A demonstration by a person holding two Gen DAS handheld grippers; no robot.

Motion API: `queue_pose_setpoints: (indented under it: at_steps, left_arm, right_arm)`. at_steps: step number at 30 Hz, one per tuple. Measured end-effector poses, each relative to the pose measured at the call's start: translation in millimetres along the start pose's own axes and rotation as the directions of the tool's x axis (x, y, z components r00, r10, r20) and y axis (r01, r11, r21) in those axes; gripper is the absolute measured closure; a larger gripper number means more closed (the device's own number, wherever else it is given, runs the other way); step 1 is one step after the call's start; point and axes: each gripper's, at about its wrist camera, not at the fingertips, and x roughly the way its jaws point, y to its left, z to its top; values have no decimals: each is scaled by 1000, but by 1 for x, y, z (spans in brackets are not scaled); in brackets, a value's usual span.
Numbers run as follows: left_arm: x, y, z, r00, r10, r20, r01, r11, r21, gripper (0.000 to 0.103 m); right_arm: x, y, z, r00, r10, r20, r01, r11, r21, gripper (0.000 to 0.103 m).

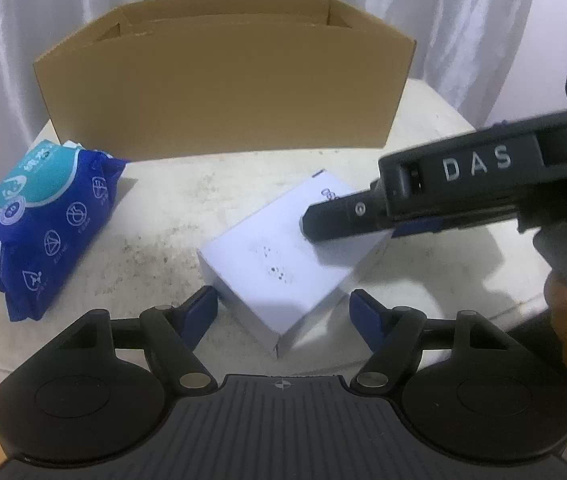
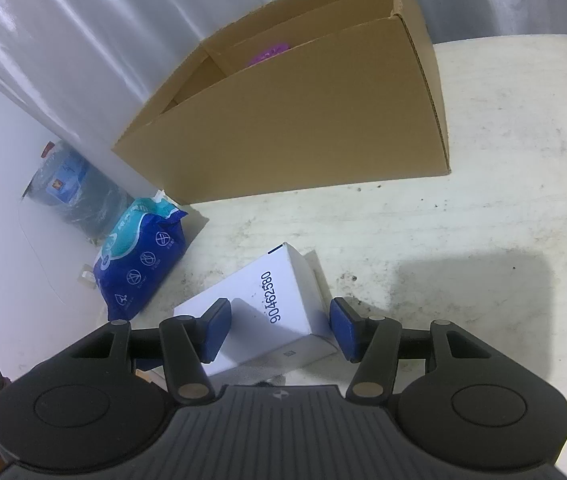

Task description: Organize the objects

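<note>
Where its top opens, cardboard box holds purple item.

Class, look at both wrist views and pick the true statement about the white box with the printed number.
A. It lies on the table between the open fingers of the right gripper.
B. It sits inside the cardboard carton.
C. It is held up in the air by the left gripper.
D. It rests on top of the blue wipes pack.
A: the white box lies on the table, with the right gripper open around it, one blue pad on each side.
</note>
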Motion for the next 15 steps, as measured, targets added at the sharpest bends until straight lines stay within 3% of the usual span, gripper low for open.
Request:
queue_pose_setpoints:
  at_steps: [6, 15]
  left_arm:
    - [-3, 1, 1, 1000, -17, -1, 17, 1000, -19, 32]
    - [-4, -12, -2, 999, -28, -24, 29, 999, 32, 30]
  right_arm:
    - [-5, 2, -4, 1000, -12, -2, 12, 1000, -1, 44]
    - [-18, 0, -14, 999, -41, -4, 41, 999, 0, 44]
